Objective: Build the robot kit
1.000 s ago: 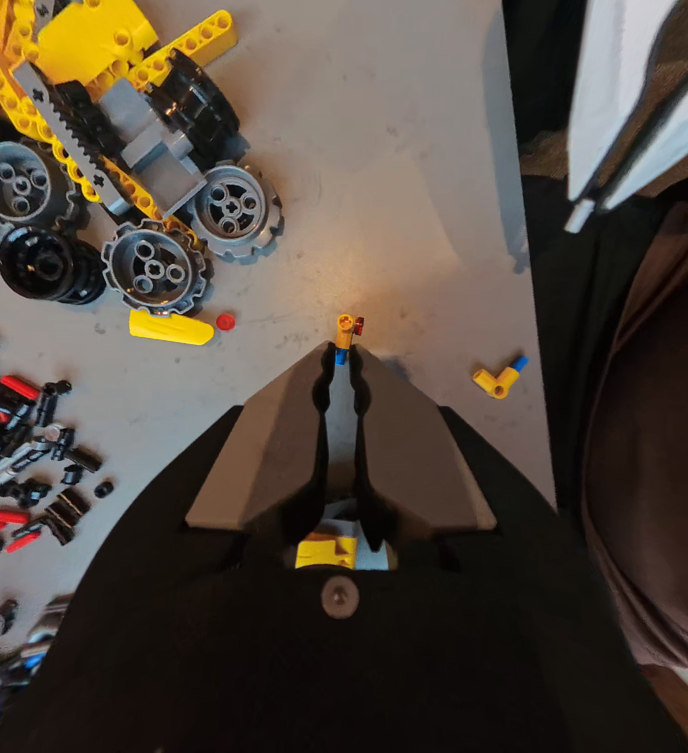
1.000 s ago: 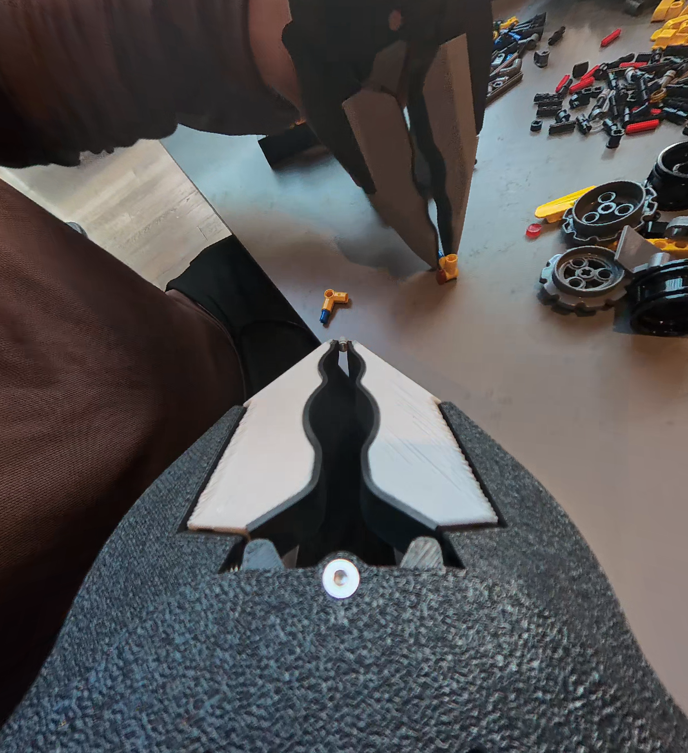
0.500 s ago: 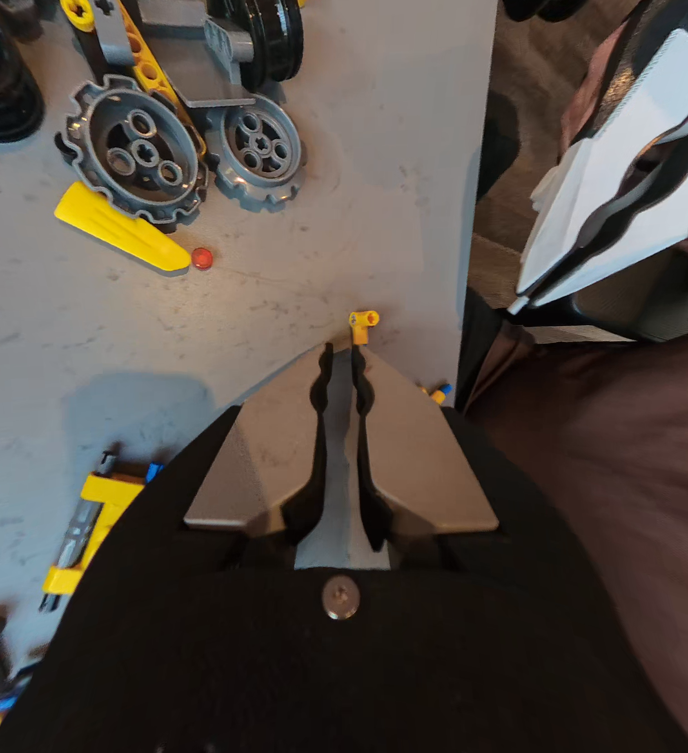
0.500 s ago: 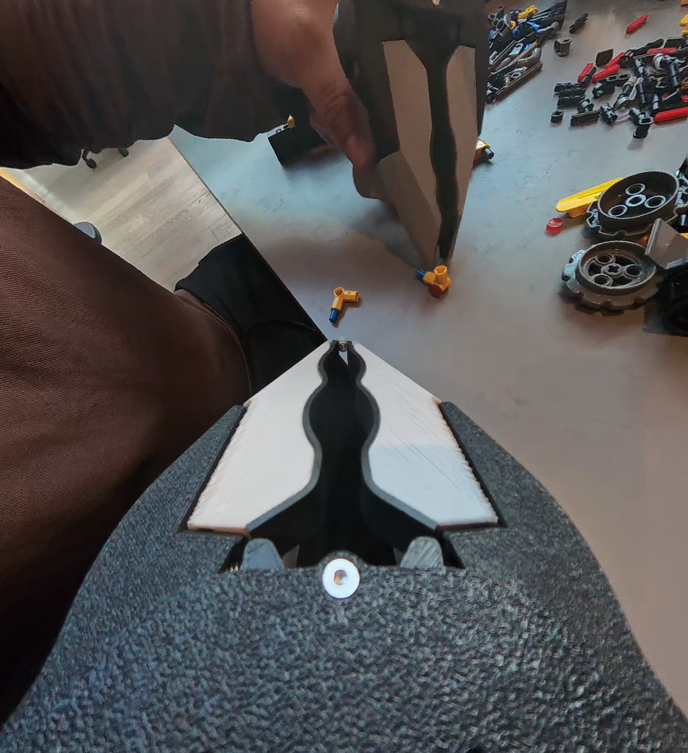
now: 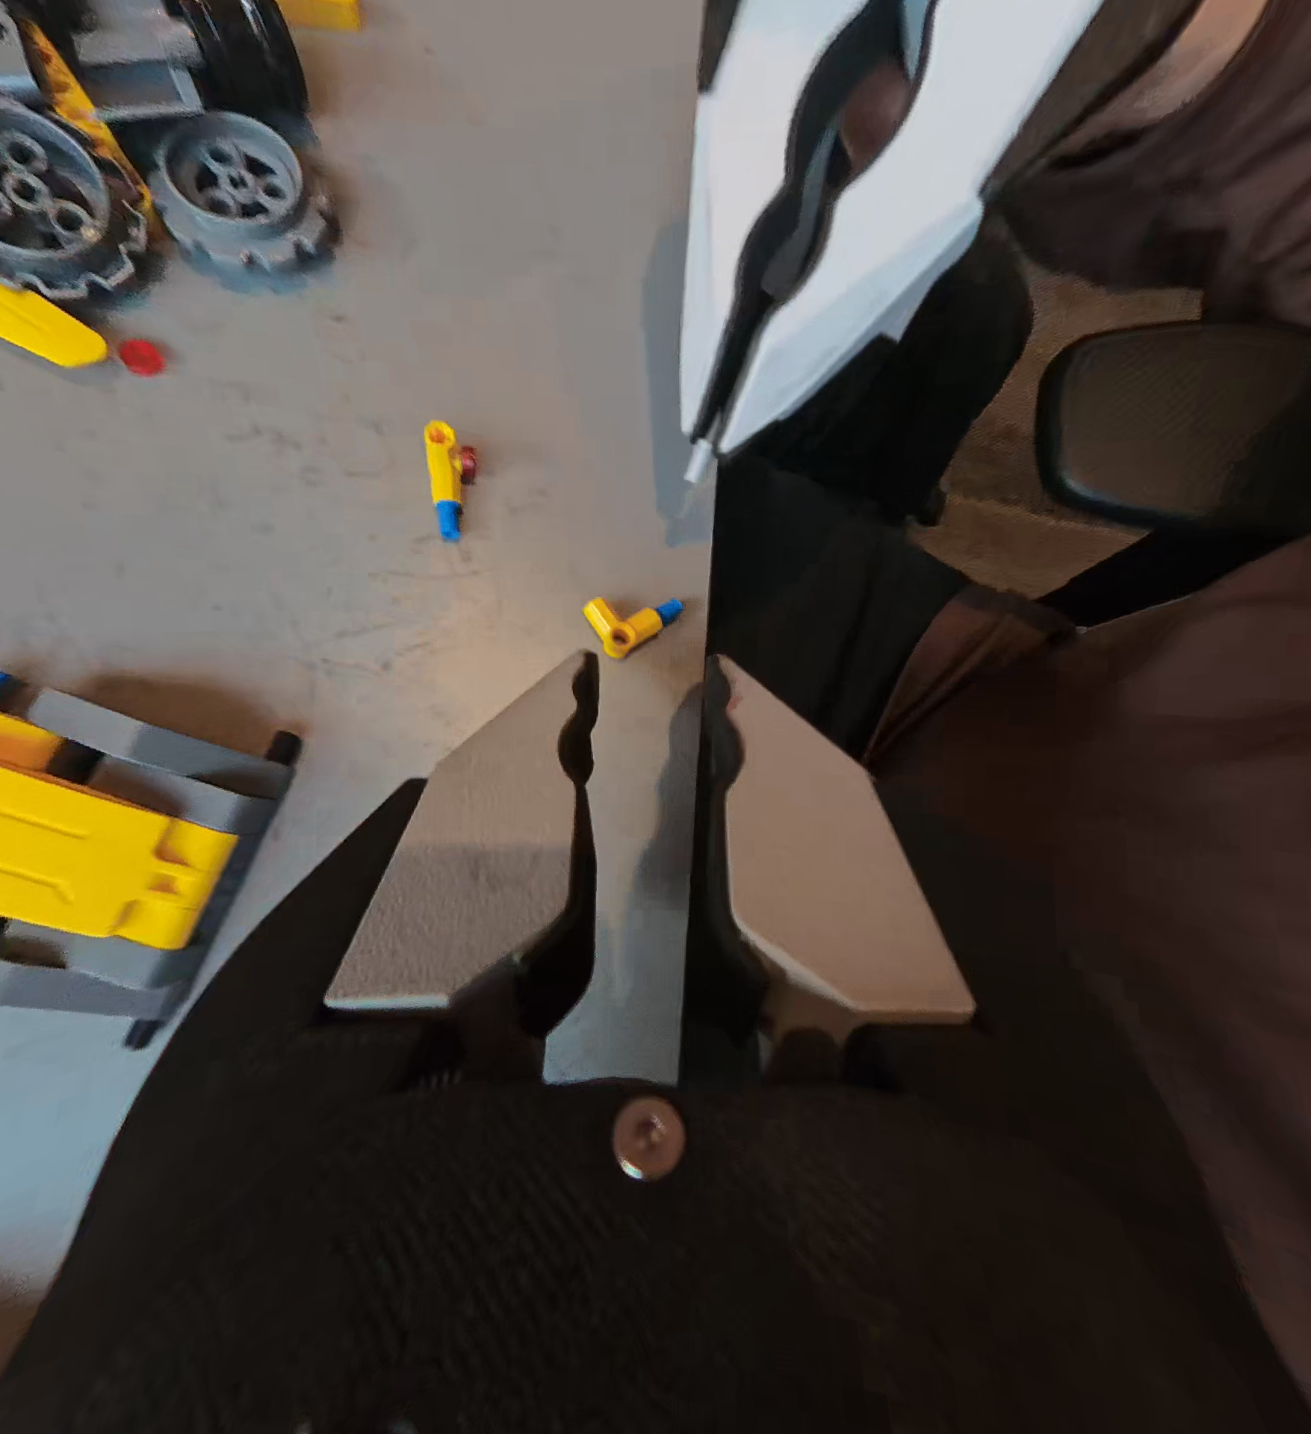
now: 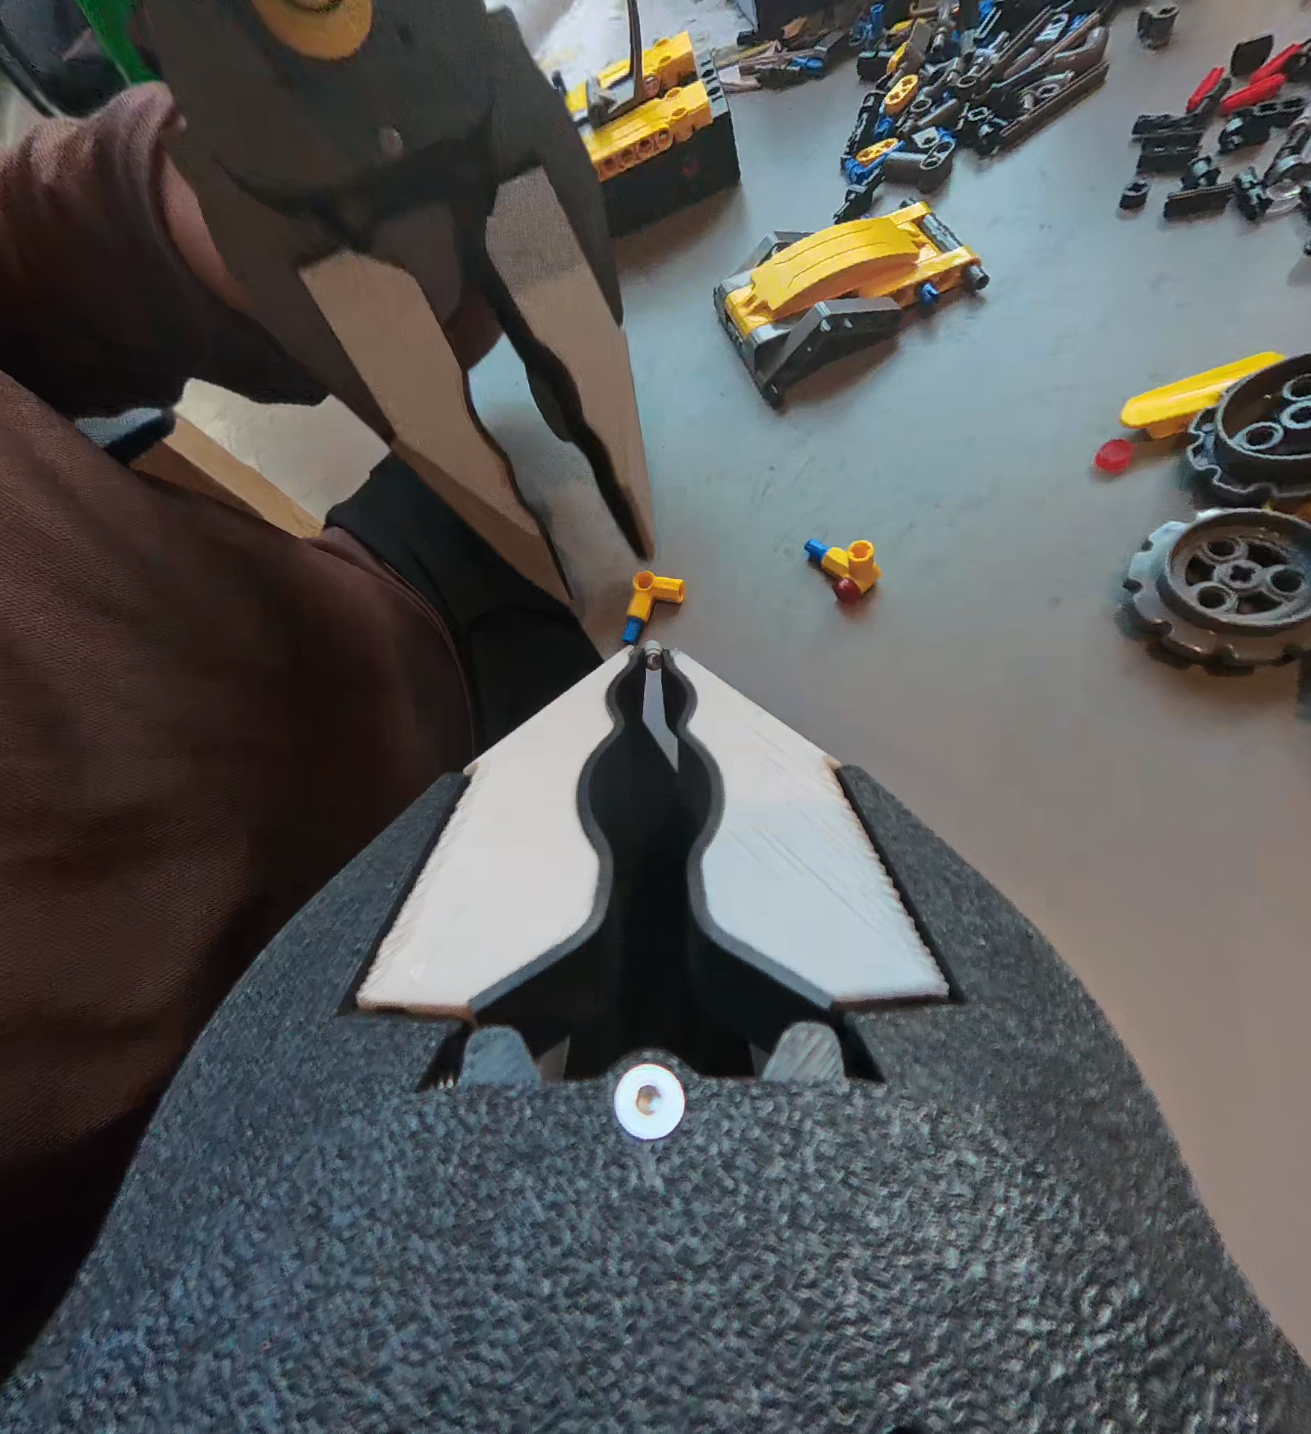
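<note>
My left gripper point(image 5: 652, 667) is open and empty, its tips low over the grey table just short of a yellow elbow connector with a blue pin point(image 5: 629, 625). A second yellow connector with a blue pin and a red piece point(image 5: 446, 477) lies farther out. My right gripper point(image 6: 652, 656) is shut on a small grey pin point(image 6: 653, 648) and hangs by the table edge. In the right wrist view the left gripper point(image 6: 601, 574) stands open beside the elbow connector point(image 6: 652, 594), with the second connector point(image 6: 850, 570) to the right. The right gripper also shows in the left wrist view point(image 5: 702, 450).
A yellow and grey panel assembly point(image 5: 70, 846) lies at the left. Grey toothed wheels point(image 5: 229, 186), a yellow blade piece point(image 5: 15, 318) and a red stud point(image 5: 141, 357) lie farther out. A pile of small parts point(image 6: 1102, 101) is at the back. The table edge point(image 5: 706, 543) borders a person's brown clothing and a chair point(image 5: 1195, 427). Left tips to right tips: about 5 centimeters.
My left gripper let go of the yellow connector with the red piece, opened, and drew back toward the table edge, over the elbow connector. My right gripper stays shut on the pin.
</note>
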The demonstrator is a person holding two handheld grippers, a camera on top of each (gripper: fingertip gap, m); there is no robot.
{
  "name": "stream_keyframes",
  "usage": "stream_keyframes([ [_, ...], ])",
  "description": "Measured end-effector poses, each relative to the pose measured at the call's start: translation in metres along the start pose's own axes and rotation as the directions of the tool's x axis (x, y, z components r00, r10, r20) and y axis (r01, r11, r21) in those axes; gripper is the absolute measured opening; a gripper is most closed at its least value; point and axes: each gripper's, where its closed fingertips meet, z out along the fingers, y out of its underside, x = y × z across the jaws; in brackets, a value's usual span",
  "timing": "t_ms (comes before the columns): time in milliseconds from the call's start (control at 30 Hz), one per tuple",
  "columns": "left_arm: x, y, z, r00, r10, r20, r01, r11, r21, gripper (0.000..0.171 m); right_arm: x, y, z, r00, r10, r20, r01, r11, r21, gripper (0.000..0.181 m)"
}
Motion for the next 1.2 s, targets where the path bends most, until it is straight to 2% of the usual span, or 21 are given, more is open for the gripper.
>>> stream_keyframes([
  [67, 0.002, 0.005, 0.007, 1.0, 0.015, 0.007, -0.015, 1.0, 0.009, 0.015, 0.0, -0.003, 0.006, 1.0, -0.011, 0.003, 0.011, 0.999, -0.034, 0.003],
  [400, 0.002, 0.001, 0.011, 1.0, -0.009, -0.02, 0.01, 0.997, 0.071, 0.003, 0.0, -0.006, 0.029, 0.999, -0.048, -0.012, 0.045, 0.982, -0.184, 0.003],
  [533, 0.003, 0.001, 0.012, 1.0, 0.011, -0.029, -0.009, 0.997, 0.081, 0.003, 0.001, -0.009, 0.027, 0.999, -0.044, -0.028, 0.037, 0.98, -0.197, 0.003],
  [633, -0.006, 0.002, 0.008, 0.999, 0.037, 0.018, -0.038, 0.996, 0.082, 0.005, 0.001, -0.012, 0.028, 0.998, -0.046, -0.039, 0.037, 0.976, -0.213, 0.003],
  [767, -0.01, 0.001, 0.008, 0.999, 0.046, 0.017, -0.048, 0.995, 0.086, 0.008, -0.002, -0.012, 0.032, 0.993, -0.101, -0.058, 0.081, 0.957, -0.278, 0.003],
  [1000, -0.027, -0.011, 0.016, 0.983, 0.151, 0.101, -0.159, 0.985, 0.069, 0.001, 0.005, -0.008, 0.026, 0.984, -0.139, -0.113, 0.092, 0.935, -0.342, 0.003],
  [1100, -0.032, -0.012, 0.014, 0.989, 0.116, 0.091, -0.123, 0.989, 0.078, 0.009, 0.009, -0.008, 0.02, 0.983, -0.12, -0.137, 0.069, 0.941, -0.332, 0.003],
  [1200, -0.014, -0.01, 0.007, 0.998, 0.063, 0.029, -0.066, 0.991, 0.12, 0.014, 0.009, -0.008, 0.018, 0.982, -0.121, -0.142, 0.068, 0.942, -0.329, 0.003],
])
